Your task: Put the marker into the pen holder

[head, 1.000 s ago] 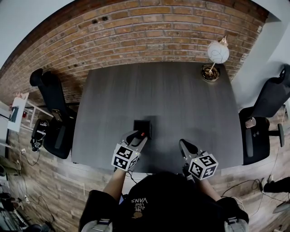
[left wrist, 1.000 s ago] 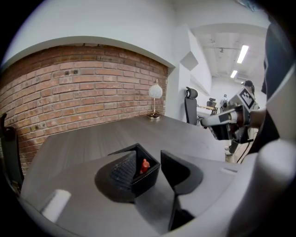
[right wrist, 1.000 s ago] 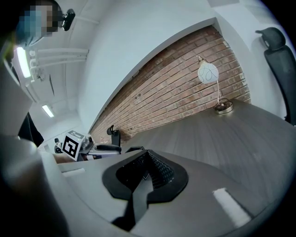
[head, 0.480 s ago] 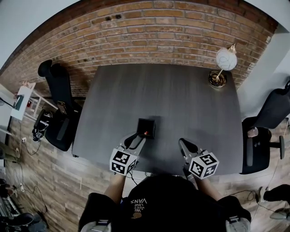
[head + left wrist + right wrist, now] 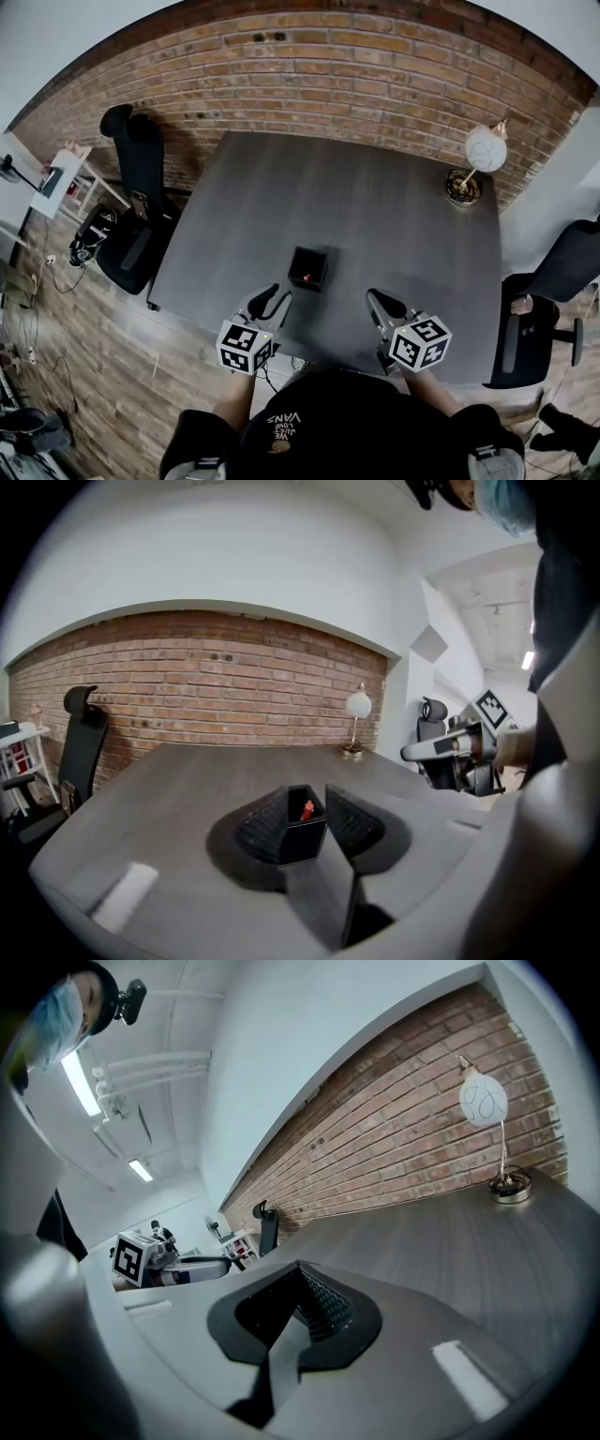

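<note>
A marker, only its red tip showing [image 5: 305,277], stands upright inside the square black pen holder [image 5: 317,258], a little in from the middle of the near edge of the dark grey wooden table [image 5: 375,206]. It thus already lies where the task wants it. The left gripper [image 5: 267,300], jaws apart and empty, hangs at that edge with the holder straight ahead and is the nearer one. The right gripper [image 5: 377,302], jaws pressed together on nothing, hangs further toward the near right corner.

L gripper [image 5: 270,298] jaws apart; R gripper [image 5: 377,300] jaws together; both side by side, pointing fwd.
</note>
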`<state>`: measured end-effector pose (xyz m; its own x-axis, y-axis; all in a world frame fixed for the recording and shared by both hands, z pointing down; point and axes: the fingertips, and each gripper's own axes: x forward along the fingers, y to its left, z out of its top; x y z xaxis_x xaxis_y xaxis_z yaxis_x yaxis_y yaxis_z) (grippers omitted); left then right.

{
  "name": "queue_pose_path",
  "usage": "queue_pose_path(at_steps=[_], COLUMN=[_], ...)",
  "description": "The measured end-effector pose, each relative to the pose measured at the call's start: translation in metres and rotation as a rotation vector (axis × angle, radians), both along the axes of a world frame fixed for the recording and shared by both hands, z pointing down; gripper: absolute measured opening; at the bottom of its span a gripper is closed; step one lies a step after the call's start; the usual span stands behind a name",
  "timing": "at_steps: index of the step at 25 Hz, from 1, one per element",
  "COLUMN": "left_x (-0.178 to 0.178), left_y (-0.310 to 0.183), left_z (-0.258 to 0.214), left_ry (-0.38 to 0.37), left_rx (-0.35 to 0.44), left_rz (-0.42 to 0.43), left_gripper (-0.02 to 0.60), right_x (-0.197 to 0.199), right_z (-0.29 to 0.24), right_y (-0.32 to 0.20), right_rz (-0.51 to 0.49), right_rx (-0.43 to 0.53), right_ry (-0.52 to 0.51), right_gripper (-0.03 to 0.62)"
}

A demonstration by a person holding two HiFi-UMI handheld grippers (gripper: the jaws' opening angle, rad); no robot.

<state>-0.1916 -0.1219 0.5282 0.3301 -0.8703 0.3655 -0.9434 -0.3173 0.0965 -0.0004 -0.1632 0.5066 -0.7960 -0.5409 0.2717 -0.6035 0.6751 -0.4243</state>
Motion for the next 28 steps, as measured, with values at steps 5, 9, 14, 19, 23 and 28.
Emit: queue_pose_path(at_steps=[5,9,14,19,23,28], left_x=[-0.004,-0.005,-0.005,0.001,0.012,0.022], left_y=[0.014,0.026,0.039,0.048,0.054,0.059], left_z=[-0.009,-0.014,-0.018,-0.018,-0.016,-0.014], left_ry=[0.026,0.058,0.083,0.109,0.120,0.123], left_rx=[0.027,0.045,0.068,0.080,0.086,0.082], left_rz=[-0.068,-0.111,-0.164,-0.203,-0.212,-0.217], left_gripper=[0.138,0.113,0.083,0.054,0.054,0.052], right_x=[-0.005,-0.010,-0.015,-0.013,-0.008,-0.003], right_z=[-0.003,-0.006,-0.001,0.004,0.007,0.011], right_y=[-0.002,-0.004,0.005,0.010,0.014,0.018], right_rz=[-0.055,-0.077,-0.119,-0.146,-0.155,-0.164], right_rx=[0.008,0.014,0.006,-0.003,-0.001,0.000], right_ry=[0.009,-0.003,-0.011,-0.012,-0.002,0.010], right_gripper=[-0.002,-0.002,-0.002,-0.002,-0.002,-0.002])
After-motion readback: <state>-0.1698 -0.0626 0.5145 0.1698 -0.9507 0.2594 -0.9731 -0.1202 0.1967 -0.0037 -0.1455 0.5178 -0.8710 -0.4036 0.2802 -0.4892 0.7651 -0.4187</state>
